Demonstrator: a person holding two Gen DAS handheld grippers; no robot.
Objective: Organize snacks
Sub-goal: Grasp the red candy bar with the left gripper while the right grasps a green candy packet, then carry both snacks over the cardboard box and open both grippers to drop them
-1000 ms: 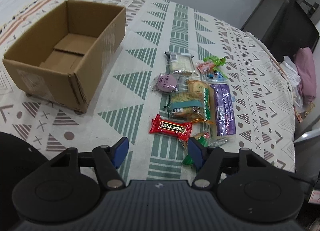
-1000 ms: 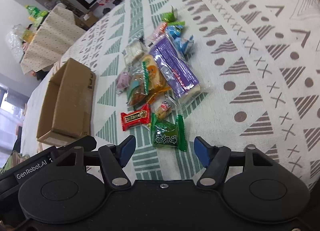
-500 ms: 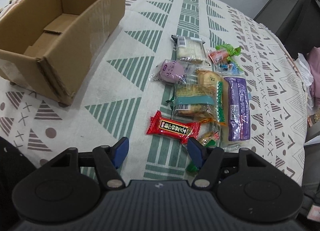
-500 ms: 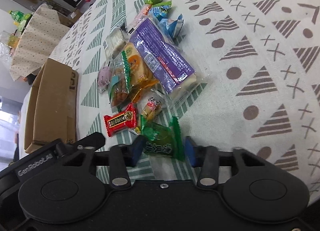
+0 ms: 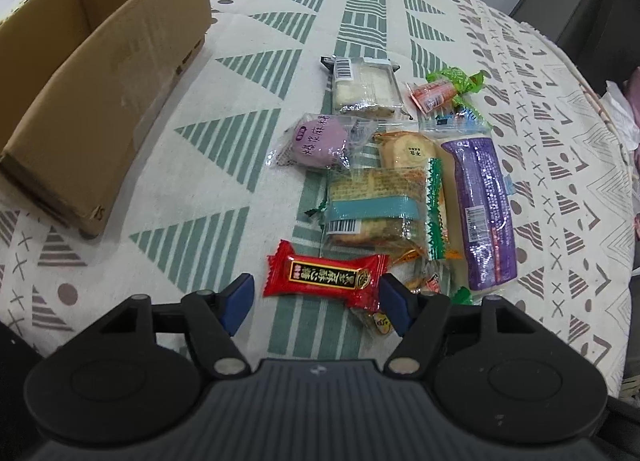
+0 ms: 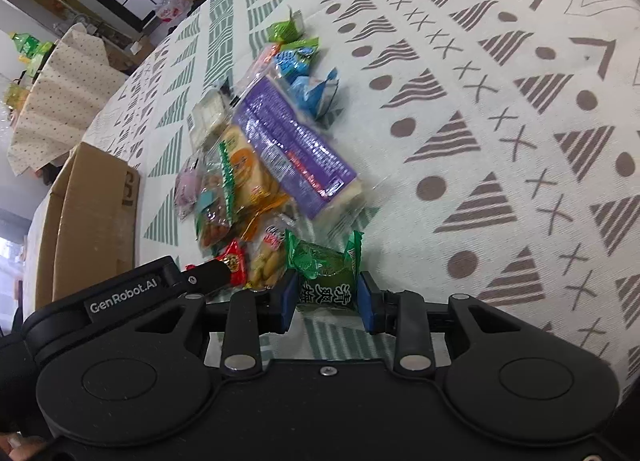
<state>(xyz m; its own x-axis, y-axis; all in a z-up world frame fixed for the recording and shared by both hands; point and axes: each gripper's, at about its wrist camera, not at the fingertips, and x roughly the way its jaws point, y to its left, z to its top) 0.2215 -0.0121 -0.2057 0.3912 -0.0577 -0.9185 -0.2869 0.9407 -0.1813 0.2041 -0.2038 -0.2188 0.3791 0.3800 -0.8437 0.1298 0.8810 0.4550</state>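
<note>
Now the right gripper pinches the green plum candy, while the left gripper gapes wide around the red candy; next, probably, the cardboard box near the table's far-left edge.

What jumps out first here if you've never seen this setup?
A bright heap of wrapped snacks on a patterned tablecloth, with a long purple packet at its edge. The right gripper pinches a green candy; the left gripper, open, straddles a red candy. A cardboard box stands beside them.
</note>
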